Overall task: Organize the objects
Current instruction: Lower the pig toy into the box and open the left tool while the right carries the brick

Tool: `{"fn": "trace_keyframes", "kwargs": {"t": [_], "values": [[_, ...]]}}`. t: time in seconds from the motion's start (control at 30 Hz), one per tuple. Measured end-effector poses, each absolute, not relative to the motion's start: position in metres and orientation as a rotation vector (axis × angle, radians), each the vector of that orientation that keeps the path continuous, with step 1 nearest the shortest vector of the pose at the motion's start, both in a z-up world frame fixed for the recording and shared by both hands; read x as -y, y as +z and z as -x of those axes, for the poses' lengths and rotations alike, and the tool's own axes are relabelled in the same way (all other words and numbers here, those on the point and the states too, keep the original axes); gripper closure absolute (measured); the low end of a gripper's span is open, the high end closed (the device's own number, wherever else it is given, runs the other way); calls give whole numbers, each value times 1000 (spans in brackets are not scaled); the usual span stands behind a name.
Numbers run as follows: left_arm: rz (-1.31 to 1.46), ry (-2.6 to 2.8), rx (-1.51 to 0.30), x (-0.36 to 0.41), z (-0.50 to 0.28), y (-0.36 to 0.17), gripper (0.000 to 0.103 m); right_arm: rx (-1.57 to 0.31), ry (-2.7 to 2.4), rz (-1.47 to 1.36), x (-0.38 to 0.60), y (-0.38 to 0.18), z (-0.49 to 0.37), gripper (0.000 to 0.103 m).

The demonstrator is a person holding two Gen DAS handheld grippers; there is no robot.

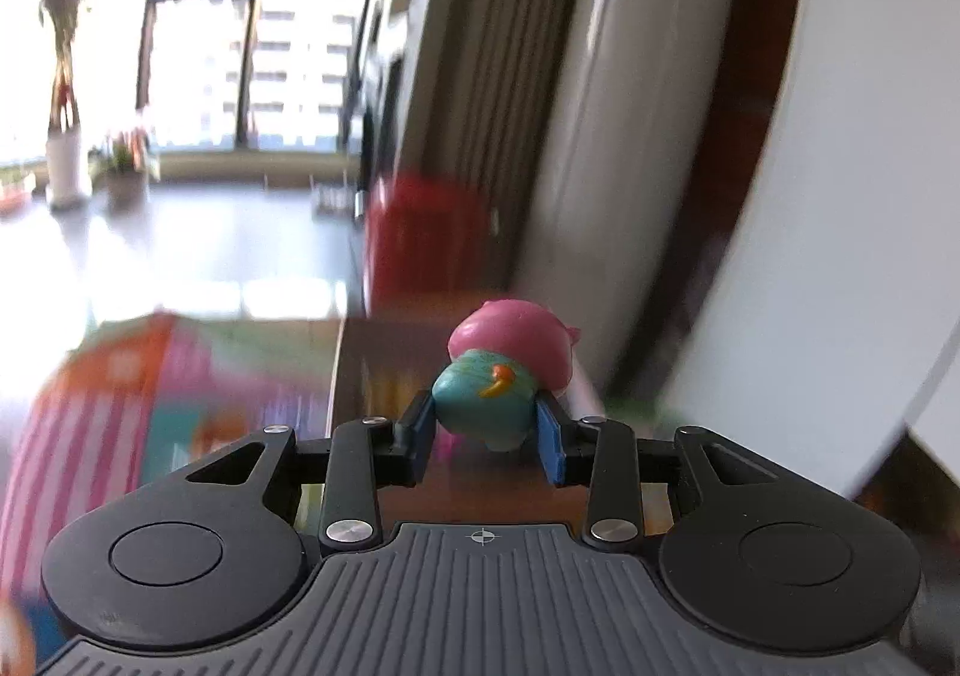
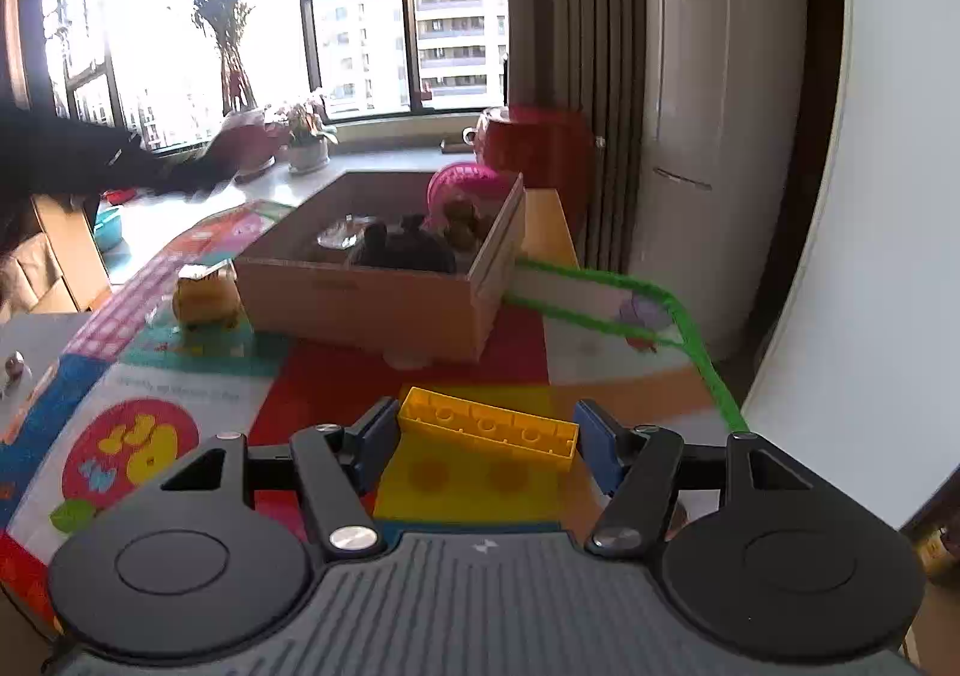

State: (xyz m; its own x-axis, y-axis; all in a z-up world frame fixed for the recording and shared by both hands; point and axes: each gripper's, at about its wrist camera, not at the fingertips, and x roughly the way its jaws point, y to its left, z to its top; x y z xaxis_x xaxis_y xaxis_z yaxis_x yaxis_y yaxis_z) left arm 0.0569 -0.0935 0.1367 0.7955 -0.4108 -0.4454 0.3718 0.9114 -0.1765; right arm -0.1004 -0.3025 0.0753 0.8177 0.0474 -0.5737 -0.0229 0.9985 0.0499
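Left gripper (image 1: 487, 430): clenched on a pink-and-teal toy figure (image 1: 507, 376), held in the air.
Right gripper (image 2: 486, 445): grasping a yellow building brick (image 2: 489, 429) above the colourful play mat (image 2: 180, 388).
Cardboard box (image 2: 360, 298): on the mat; holds a pink ball (image 2: 465, 184), dark and brown toys, unclear.

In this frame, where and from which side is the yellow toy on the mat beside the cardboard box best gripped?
The yellow toy stands free on the play mat, just left of the cardboard box. Probably best to grip its rounded body across the width, coming from the near, open side, since the box wall blocks its right. Blur hides finer detail.
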Motion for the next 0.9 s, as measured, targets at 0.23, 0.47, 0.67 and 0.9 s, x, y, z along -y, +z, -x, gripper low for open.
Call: {"fn": "trace_keyframes", "kwargs": {"t": [0.23,0.47,0.67,0.9], "values": [[148,-447,-543,104,-129,102,62,-608,46,-61,304,75,72,39],[153,-445,-532,59,-95,74,63,-658,71,-78,294,75,24,39],[73,-335,-556,19,-75,70,63,-573,100,-104,270,127,-39,39],[149,-215,-606,-30,-72,54,63,-604,89,-97,233,147,-103,20]]}}
